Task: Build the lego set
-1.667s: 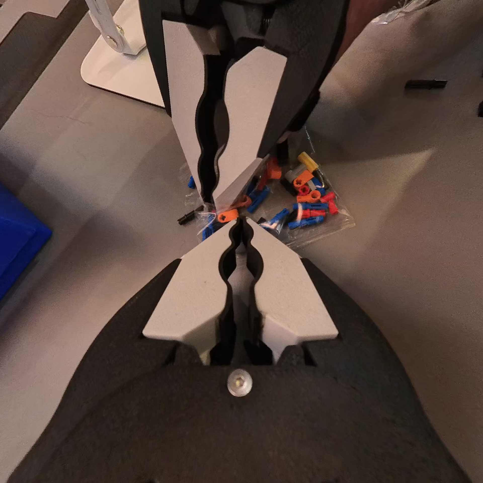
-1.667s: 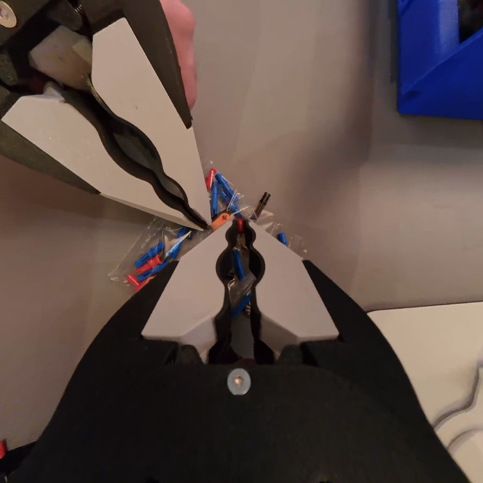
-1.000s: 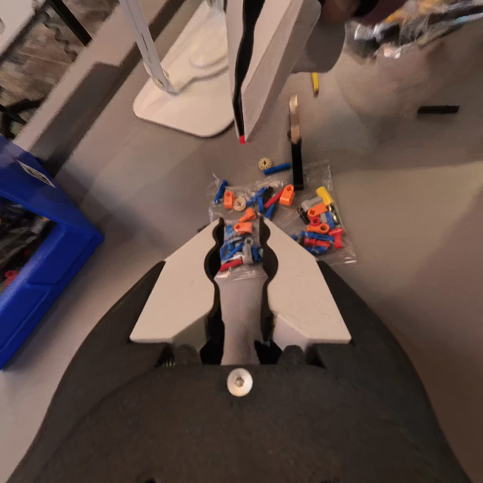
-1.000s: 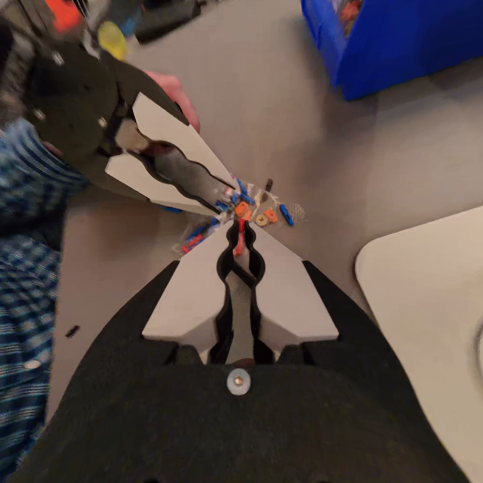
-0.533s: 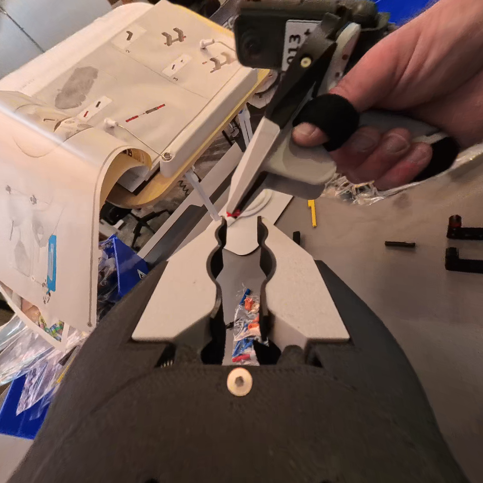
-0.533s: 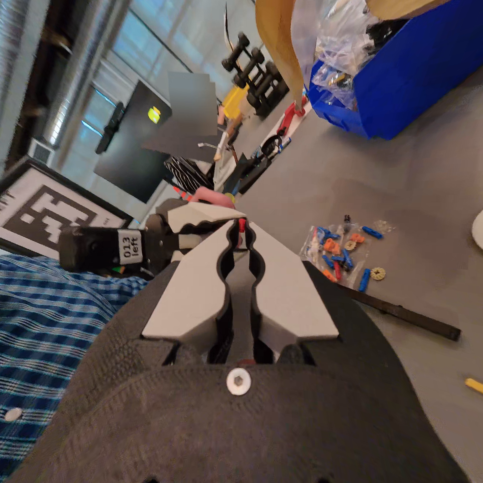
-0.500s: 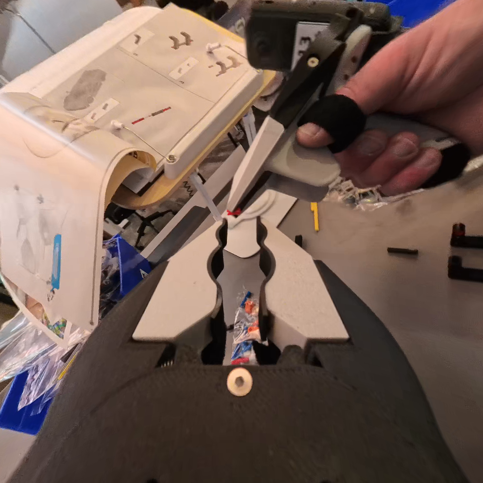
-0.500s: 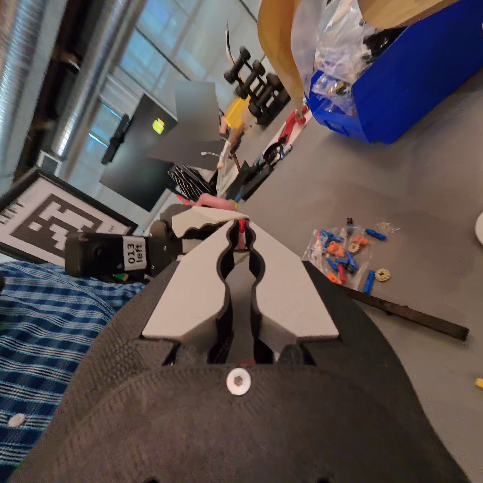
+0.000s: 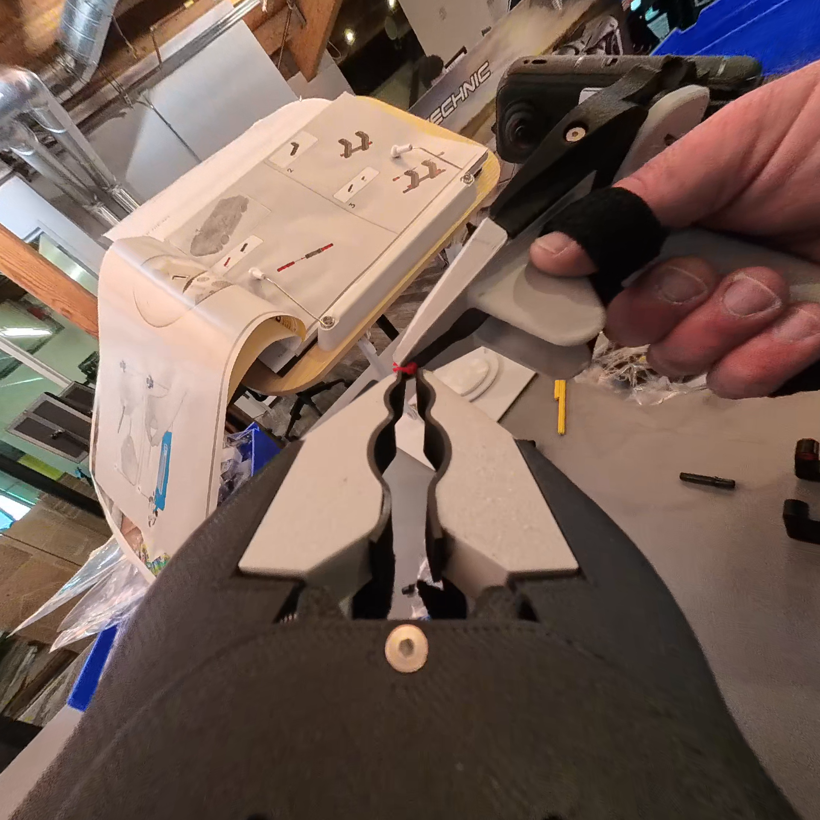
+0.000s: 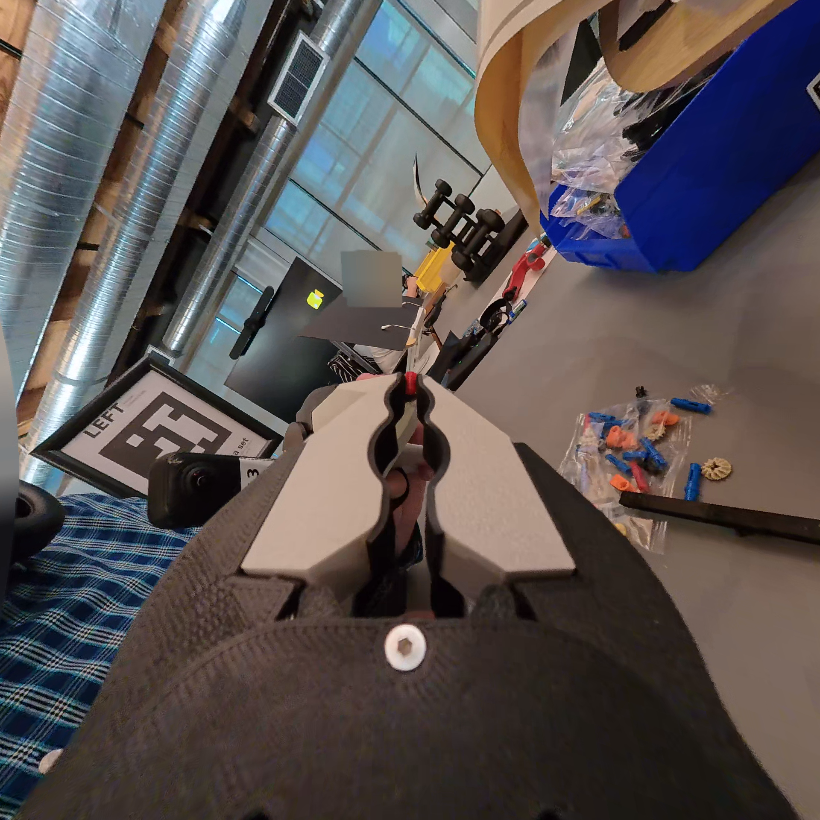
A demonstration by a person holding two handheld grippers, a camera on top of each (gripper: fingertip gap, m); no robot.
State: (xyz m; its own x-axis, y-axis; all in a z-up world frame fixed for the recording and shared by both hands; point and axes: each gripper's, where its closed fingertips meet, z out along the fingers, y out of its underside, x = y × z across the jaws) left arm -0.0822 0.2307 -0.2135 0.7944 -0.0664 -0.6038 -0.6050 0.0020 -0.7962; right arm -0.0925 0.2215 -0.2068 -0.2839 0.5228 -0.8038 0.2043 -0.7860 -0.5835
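A small red pin [image 9: 404,367] is held in the air between both grippers, high above the grey table [image 9: 665,577]. My left gripper [image 9: 406,375] has its fingers closed to a narrow gap, with the tips pinching the pin. My right gripper [image 10: 410,386] is shut on the same red pin [image 10: 410,382]. In the left wrist view the right gripper [image 9: 399,360] comes in from the upper right, held by a person's hand [image 9: 710,244]. The open clear bag of small blue, orange and red parts [image 10: 621,448] lies on the table below.
An instruction booklet [image 9: 310,213] sits on a stand behind. A long black beam [image 10: 719,517], a tan gear [image 10: 716,470] and a blue pin [image 10: 692,481] lie by the bag. A blue bin [image 10: 710,191] stands farther off. A black pin [image 9: 705,480], black pieces [image 9: 803,523] and a yellow axle [image 9: 561,406] lie on the table. The grippers are tip to tip, or close to it. The long black beam [image 10: 719,517] is about 15 centimeters from both grippers' fingertips.
My right gripper lifted the red pin out of the bag and both grippers rose from the table. My left gripper's fingers, open half a second ago, have closed on the pin.
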